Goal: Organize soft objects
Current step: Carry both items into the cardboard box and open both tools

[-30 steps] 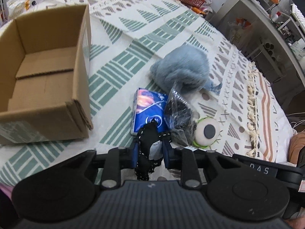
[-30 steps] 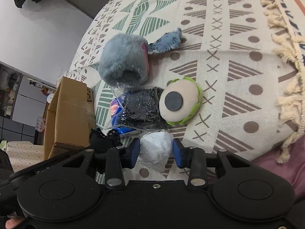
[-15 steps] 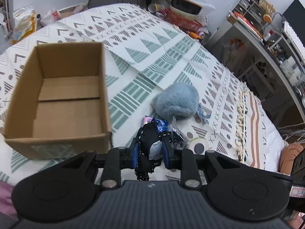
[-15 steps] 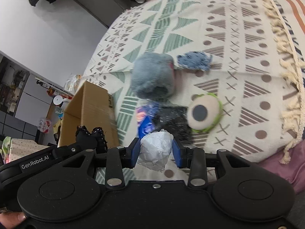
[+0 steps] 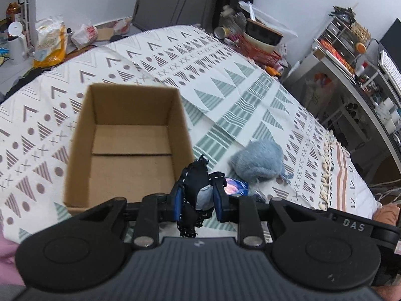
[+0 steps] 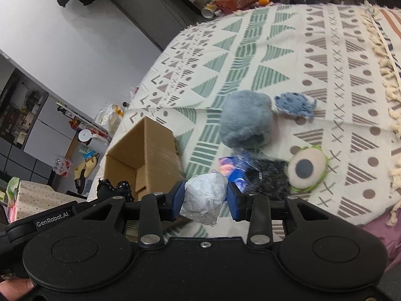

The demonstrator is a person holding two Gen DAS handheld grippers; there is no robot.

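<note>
My left gripper (image 5: 198, 200) is shut on a black lace-trimmed cloth (image 5: 193, 188) and holds it in the air near the right front corner of the open cardboard box (image 5: 125, 150), which is empty. My right gripper (image 6: 204, 198) is shut on a white crumpled bag (image 6: 203, 198), also raised off the bed. On the patterned blanket lie a blue fluffy plush (image 6: 246, 119), a green-rimmed eye plush (image 6: 307, 169), a black item in clear wrap (image 6: 265, 178) and a blue packet (image 6: 230, 169). The left gripper with its cloth also shows in the right wrist view (image 6: 112, 188).
The patterned blanket (image 5: 225, 80) covers a bed with a tasselled fringe (image 6: 381, 57) at its right edge. A red basket and cans (image 5: 258, 42) sit beyond the far end. Shelves (image 5: 351, 57) stand at the right, bags (image 5: 50, 42) on the floor at the left.
Both grippers have risen from the blanket with their loads. The left one has swung left toward the box, so its inside is now in fuller view.
</note>
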